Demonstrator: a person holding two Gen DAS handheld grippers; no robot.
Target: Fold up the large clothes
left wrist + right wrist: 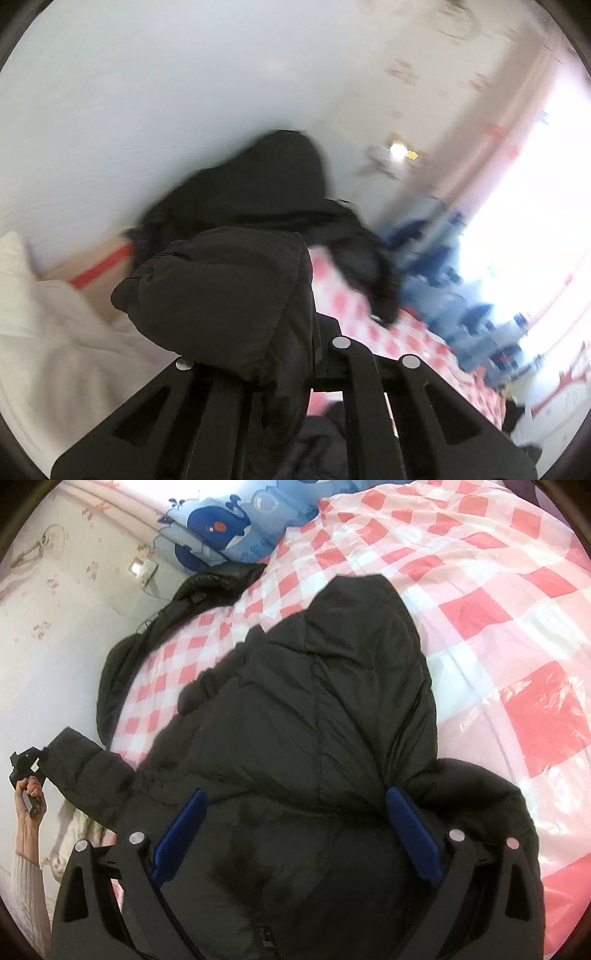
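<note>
Left gripper (27,766) clamped on black jacket (314,709) sleeve, apparently; right gripper (295,834) spread wide.

One black puffer jacket (303,701) lies on one red-and-white checked sheet (480,602). Two grippers are in play: the left gripper (27,766) and the right gripper (295,834). One hand (31,801) shows. One blue whale-print cushion (218,528) is visible, possibly more in the blurred left view.
</note>
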